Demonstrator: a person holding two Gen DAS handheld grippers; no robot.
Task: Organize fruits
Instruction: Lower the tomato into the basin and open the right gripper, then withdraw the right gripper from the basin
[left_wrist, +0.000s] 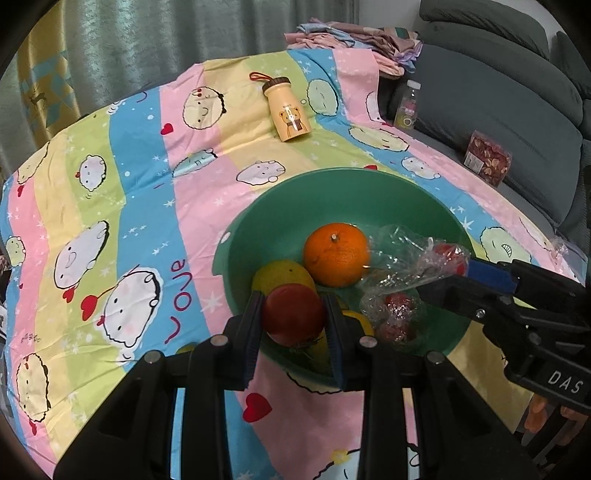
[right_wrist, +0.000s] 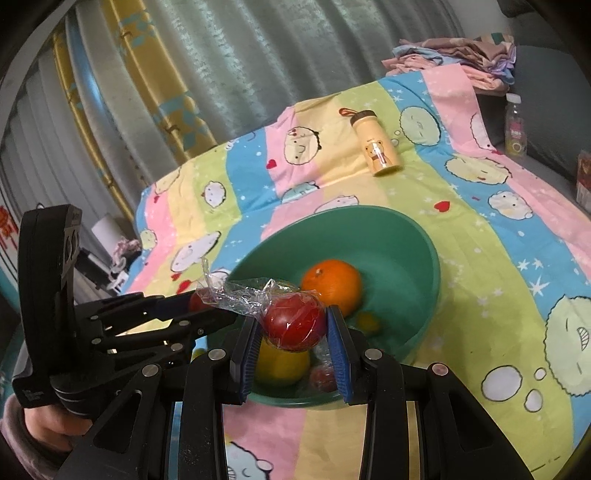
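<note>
I have both tools over the round green plastic bowl (left_wrist: 258, 221), which sits on a bed covered by a pastel striped cartoon-print sheet (left_wrist: 129, 166). My left hand-held gripper (left_wrist: 293, 321) pinches a bare dark red apple (left_wrist: 293, 315) between its blue pads, at the bowl's 7 o'clock rim in the left wrist view. My right hand-held gripper (right_wrist: 293, 328) pinches a shiny red fruit wrapped in clear plastic film (right_wrist: 295, 323); loose film trails away toward 10 o'clock in the right wrist view.

Inside the bowl, a round orange with a stem nub (left_wrist: 336, 254) lies near the centre. A yellow-green fruit (left_wrist: 280, 275) rests just beside it at its 8 o'clock, partly behind the apple. More small red fruits in crumpled clear plastic (left_wrist: 397, 314) lie at the orange's 5 o'clock.

On the sheet at 12 o'clock from the bowl, well apart, a cream bear-print bottle with a brown cap (left_wrist: 288, 110) lies on its side. A grey sofa (left_wrist: 498, 92) stands at 2 o'clock, with a clear plastic bottle (left_wrist: 406, 105) and a red patterned packet (left_wrist: 487, 157) on it. A hand (right_wrist: 48, 428) grips the left tool's handle.
</note>
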